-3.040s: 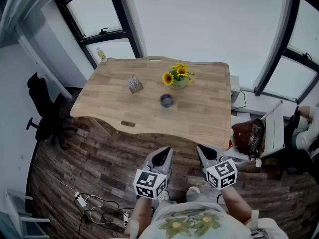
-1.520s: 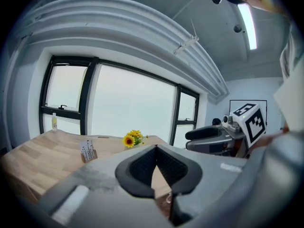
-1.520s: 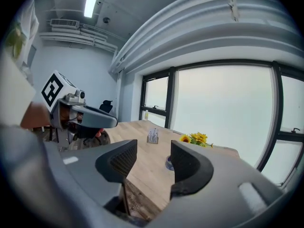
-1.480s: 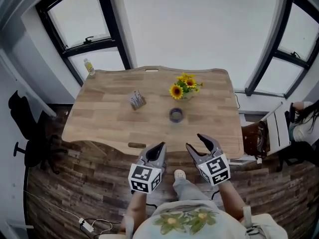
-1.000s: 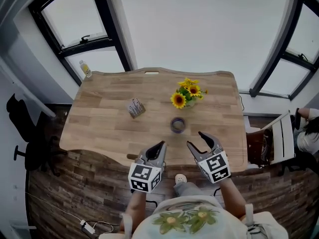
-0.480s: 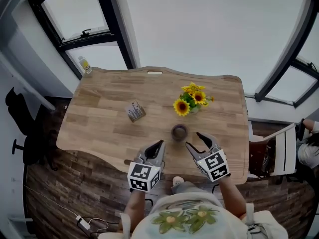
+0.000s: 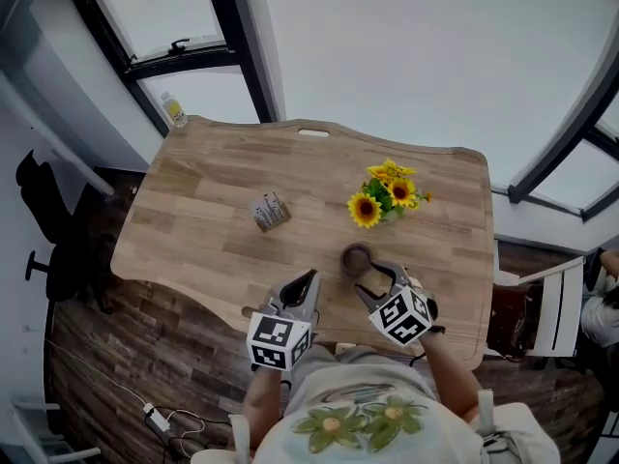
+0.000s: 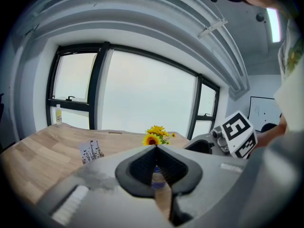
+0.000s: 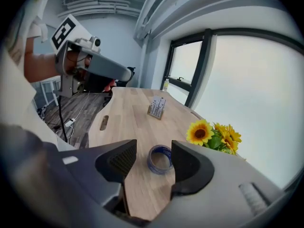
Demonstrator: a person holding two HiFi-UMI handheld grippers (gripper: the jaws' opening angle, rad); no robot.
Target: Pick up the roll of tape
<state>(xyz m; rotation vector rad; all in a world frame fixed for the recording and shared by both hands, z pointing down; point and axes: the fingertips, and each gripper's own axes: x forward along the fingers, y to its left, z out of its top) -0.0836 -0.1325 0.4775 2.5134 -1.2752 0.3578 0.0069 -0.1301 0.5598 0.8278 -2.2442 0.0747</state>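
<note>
The roll of tape (image 7: 356,257) lies flat on the wooden table (image 7: 213,191), in front of the sunflower pot. It has a blue rim (image 9: 160,158) in the right gripper view. My right gripper (image 7: 377,278) is open just short of the roll and low over the table. The roll shows between its spread jaws (image 9: 154,149), a little ahead of the tips and not touched. My left gripper (image 7: 306,283) is shut and empty over the table's near edge, to the left of the roll. In its own view (image 8: 156,148) the tape (image 8: 158,178) peeks out below the closed tips.
A pot of sunflowers (image 7: 387,193) stands right behind the tape. A small card holder (image 7: 271,211) sits mid-table on the left and a bottle (image 7: 176,112) at the far left corner. A black chair (image 7: 48,225) is on the floor at the left.
The person has stepped up to the table. The right gripper has travelled forward and down until its open jaws sit just short of the tape. The left gripper has stayed shut.
</note>
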